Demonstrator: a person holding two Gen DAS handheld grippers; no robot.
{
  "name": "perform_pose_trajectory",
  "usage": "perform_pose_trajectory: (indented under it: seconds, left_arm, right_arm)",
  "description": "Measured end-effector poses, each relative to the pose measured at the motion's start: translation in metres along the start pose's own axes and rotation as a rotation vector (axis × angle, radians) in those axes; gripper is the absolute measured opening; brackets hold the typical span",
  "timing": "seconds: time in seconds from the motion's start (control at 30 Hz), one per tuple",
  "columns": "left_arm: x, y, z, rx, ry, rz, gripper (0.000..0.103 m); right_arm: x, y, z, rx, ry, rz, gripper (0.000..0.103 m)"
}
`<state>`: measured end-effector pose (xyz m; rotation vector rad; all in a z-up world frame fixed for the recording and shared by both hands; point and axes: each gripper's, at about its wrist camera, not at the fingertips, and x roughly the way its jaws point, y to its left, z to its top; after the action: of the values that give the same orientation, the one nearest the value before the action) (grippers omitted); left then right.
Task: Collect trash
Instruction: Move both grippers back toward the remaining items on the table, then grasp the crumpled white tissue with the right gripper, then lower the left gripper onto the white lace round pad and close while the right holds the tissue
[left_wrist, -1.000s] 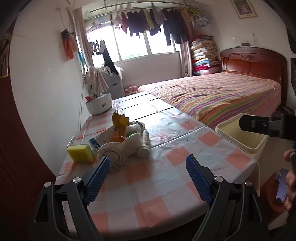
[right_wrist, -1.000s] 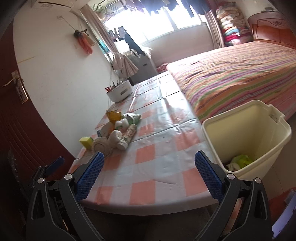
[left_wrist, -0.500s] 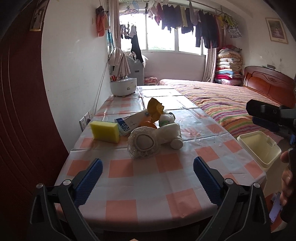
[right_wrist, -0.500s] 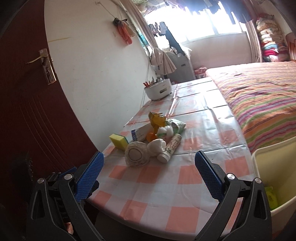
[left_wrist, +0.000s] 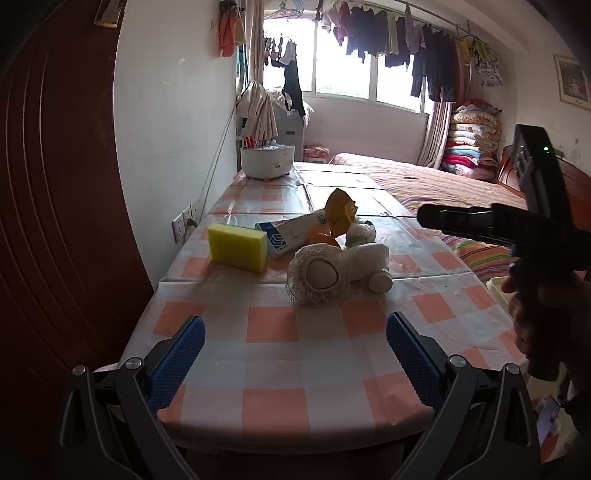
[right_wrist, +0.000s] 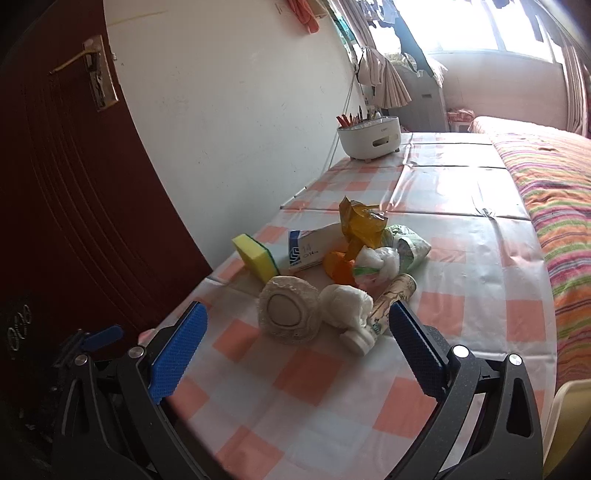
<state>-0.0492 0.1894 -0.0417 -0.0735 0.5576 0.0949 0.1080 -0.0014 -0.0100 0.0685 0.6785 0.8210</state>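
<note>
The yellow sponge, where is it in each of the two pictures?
Left wrist view: the yellow sponge stands left of the middle, at the left end of the trash pile, near the wall.
Right wrist view: it sits left of the middle, tilted, beside the blue and white box.
Shared landmark: the round lacy white thing at the front of the pile, closest to both cameras.
</note>
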Motion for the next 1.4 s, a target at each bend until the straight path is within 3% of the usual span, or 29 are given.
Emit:
perform_pose_trajectory:
  seconds: [0.17,0.27,0.33,0.4,0.5,0.57,0.6,0.67,0.73,1.0,1.4]
  left_arm:
    - [-0.005,0.008,0.001,-0.024,0.0,0.009,0.096]
    - [-0.005,0.011,0.003,-0.02,0.005,0.023,0.095]
    - [-0.004,0.011,0.004,-0.02,0.014,0.017,0.095]
    - [-0.003,0.011,0.005,-0.022,0.013,0.02,0.095]
    - [0.0,0.009,0.007,-0.021,0.017,0.019,0.095]
    - [0.002,0.006,0.008,-0.013,0.02,0.017,0.095]
    - [0.003,0.005,0.009,-0.008,0.019,0.02,0.095]
    - [0.005,0.002,0.012,0.002,0.018,0.018,0.096]
    - [0.007,0.0,0.015,0.012,0.015,0.017,0.095]
    - [0.037,-0.007,0.033,0.022,0.065,-0.059,0.096]
    - [0.102,-0.004,0.055,0.029,0.155,-0.193,0.095]
  right_arm:
    - [0.048,-0.023,0.013,-0.015,0.112,0.038,0.097]
    - [0.072,-0.028,0.015,-0.083,0.183,0.021,0.091]
    - [0.081,-0.03,0.013,-0.113,0.206,0.016,0.073]
    - [0.091,-0.035,0.012,-0.101,0.247,0.051,0.063]
    - [0.104,-0.04,0.01,-0.118,0.291,0.038,0.059]
    - [0.109,-0.042,0.007,-0.128,0.305,0.025,0.05]
    - [0.109,-0.042,0.006,-0.123,0.312,0.04,0.036]
    - [0.105,-0.042,0.001,-0.103,0.321,0.055,0.029]
    - [0.098,-0.041,-0.004,-0.106,0.307,0.049,0.014]
    - [0.038,-0.04,-0.017,-0.026,0.159,0.046,0.014]
    - [-0.055,-0.005,-0.054,0.051,-0.054,0.036,0.014]
